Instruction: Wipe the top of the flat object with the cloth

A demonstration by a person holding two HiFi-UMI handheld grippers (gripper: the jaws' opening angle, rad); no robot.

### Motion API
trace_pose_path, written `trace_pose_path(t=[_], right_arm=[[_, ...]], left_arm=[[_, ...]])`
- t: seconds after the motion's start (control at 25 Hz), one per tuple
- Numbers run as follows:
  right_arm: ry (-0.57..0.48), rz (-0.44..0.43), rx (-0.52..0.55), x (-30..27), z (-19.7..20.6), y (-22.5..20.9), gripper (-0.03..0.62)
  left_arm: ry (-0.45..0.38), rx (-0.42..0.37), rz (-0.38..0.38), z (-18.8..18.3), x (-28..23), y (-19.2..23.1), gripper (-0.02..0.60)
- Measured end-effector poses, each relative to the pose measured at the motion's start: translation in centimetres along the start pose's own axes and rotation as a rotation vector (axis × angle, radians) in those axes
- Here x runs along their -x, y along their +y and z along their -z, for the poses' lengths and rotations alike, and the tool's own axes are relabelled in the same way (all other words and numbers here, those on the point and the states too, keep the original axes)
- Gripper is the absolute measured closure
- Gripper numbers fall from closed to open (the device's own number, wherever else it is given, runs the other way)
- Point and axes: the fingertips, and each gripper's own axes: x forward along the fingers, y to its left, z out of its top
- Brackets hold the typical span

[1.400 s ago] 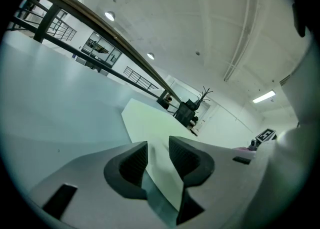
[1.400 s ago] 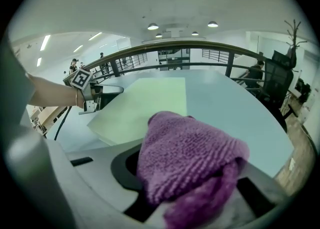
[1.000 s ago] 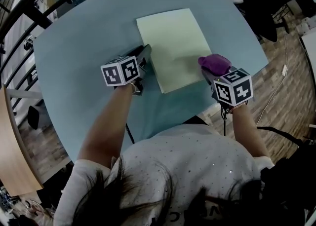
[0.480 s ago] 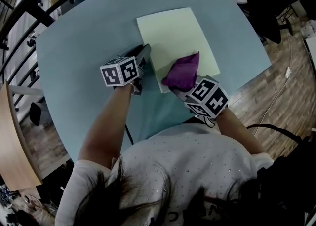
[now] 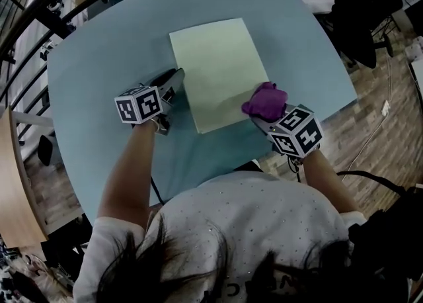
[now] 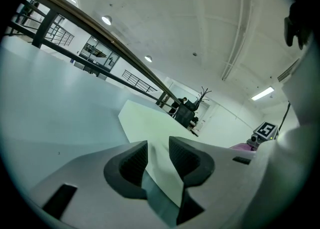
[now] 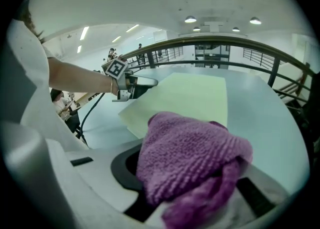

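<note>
A purple cloth point(image 5: 264, 101) is clamped in the jaws of the right gripper point(image 5: 263, 112). It rests on the near right corner of a pale green flat sheet point(image 5: 215, 63), at about 4 o'clock from the sheet's middle. The sheet lies flat on a blue-grey table point(image 5: 92, 63). At the sheet's 9 o'clock edge the left gripper point(image 5: 176, 78) lies low on the table, jaws slightly apart, gripping nothing.
</note>
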Motion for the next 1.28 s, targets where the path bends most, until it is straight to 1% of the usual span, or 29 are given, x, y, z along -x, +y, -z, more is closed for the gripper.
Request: trace_pose_path(t=[0.16,0.36,0.48,0.6,0.64,0.68,0.72,0.8,0.84,0.88,0.92,1.0,1.04,1.08,1.16,1.28], right_arm=[[-0.035,-0.010,-0.041,1.2,0.7,-2.5,0.559],[-0.072,-0.044,-0.079,2.6,1.3,-5.3,0.560],[-0.078,-0.076,-0.098,3.5,1.8,-6.4,0.560],[-0.063,-0.129,-0.170,4.3,2.7,-7.4,0.560],[-0.057,-0.154,-0.205,4.6,2.9,-7.6,0.560],[-0.061,-0.182,-0.243,4.9,2.8,-7.8,0.560],[-0.087,-0.207,-0.275,5.3,2.3,-8.1,0.560],[-0.194,-0.243,-0.289,6.7,-0.3,-9.1,0.560],[-0.258,-0.254,-0.277,7.6,-1.8,-9.7,0.559],[-0.320,-0.255,-0.261,8.5,-3.3,-10.2,0.559],[-0.375,-0.248,-0.243,9.5,-4.7,-10.6,0.559],[-0.474,-0.223,-0.193,11.4,-7.4,-11.1,0.559],[-0.518,-0.208,-0.165,12.3,-8.5,-11.4,0.559],[-0.557,-0.195,-0.142,13.2,-9.5,-11.7,0.559],[-0.609,-0.179,-0.112,14.7,-10.8,-12.6,0.559],[-0.652,-0.201,-0.089,16.5,-12.0,-12.9,0.559]], left_arm=[[-0.005,0.015,-0.016,0.1,-0.1,0.0,0.445],[-0.039,-0.030,-0.053,-0.8,-0.8,-0.2,0.440],[-0.044,-0.014,-0.060,-0.6,-1.0,-0.4,0.434],[-0.072,-0.015,-0.080,-0.1,-0.7,-1.0,0.419],[-0.092,-0.008,-0.086,-0.2,-0.4,-1.2,0.404],[-0.129,-0.001,-0.091,-0.6,0.1,-1.6,0.397],[-0.186,0.002,-0.096,-1.6,0.8,-2.1,0.399],[-0.329,-0.011,-0.113,-4.5,2.4,-3.7,0.418],[-0.396,-0.032,-0.117,-6.1,3.3,-5.0,0.458],[-0.452,-0.063,-0.104,-7.4,4.2,-6.8,0.482],[-0.493,-0.095,-0.071,-8.4,4.9,-9.2,0.485],[-0.537,-0.136,0.015,-9.6,5.9,-14.4,0.530],[-0.551,-0.140,0.039,-9.8,6.2,-16.7,0.566],[-0.561,-0.132,0.040,-9.8,6.5,-18.4,0.581],[-0.571,-0.085,-0.016,-8.8,6.9,-20.6,0.581],[-0.571,-0.020,-0.132,-7.0,7.9,-22.1,0.581]])
